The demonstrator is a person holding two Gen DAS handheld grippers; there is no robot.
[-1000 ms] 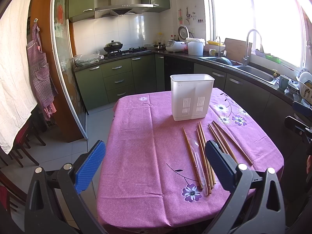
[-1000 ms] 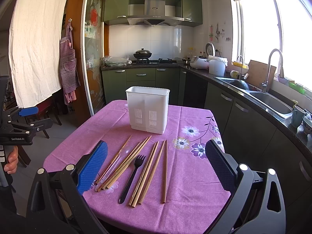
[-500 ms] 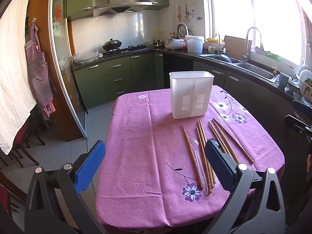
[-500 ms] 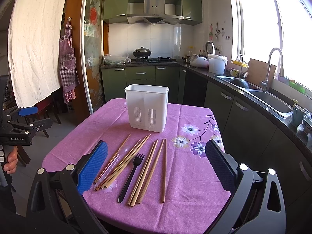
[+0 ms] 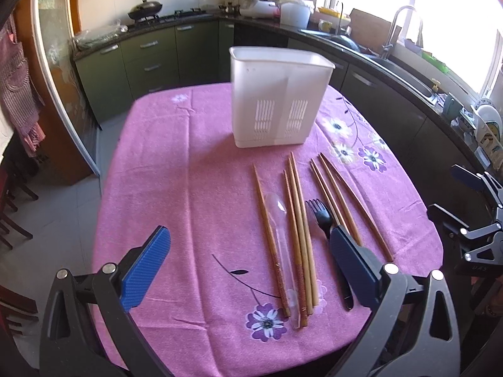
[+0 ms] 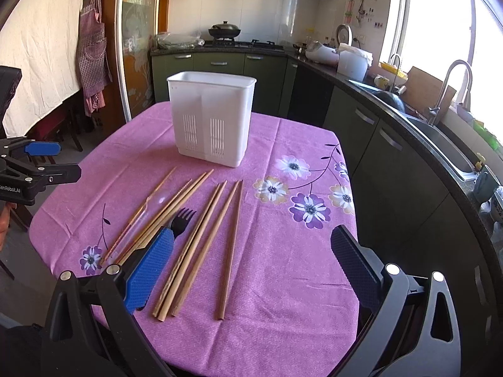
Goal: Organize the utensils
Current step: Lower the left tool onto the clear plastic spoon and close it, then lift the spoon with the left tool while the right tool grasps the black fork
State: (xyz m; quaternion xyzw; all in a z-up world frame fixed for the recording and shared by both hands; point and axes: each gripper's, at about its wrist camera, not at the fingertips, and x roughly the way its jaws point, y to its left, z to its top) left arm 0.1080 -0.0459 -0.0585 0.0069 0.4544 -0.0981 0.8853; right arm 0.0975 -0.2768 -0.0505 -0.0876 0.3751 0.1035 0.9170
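Both claws lowered toward the utensils, nothing picked yet.

In the last second I brought my left claw (image 5: 250, 264) and right claw (image 6: 251, 265) down nearer the surface (image 6: 283, 282); both are wide apart and empty. Chopsticks (image 6: 196, 245), black fork (image 6: 182, 220) and clear spoon (image 5: 279, 232) lie near its front edge; the white holder (image 6: 210, 119) stands behind, so sorting can begin.

Left gripper (image 5: 250, 270): black plastic frame, two angled arms with triangular cut-outs, silver round screws at the joints. Fingers (image 5: 145, 268) faced with blue ribbed pads. Right gripper (image 6: 251, 270): same build, black frame, silver screws, blue textured pads on fingers (image 6: 147, 270). Seen from the right wrist view, the left unit's side carries white lettering "GenRobot.AI" on black housing. From the left wrist view, the right unit's side shows faint small lettering, unreadable.
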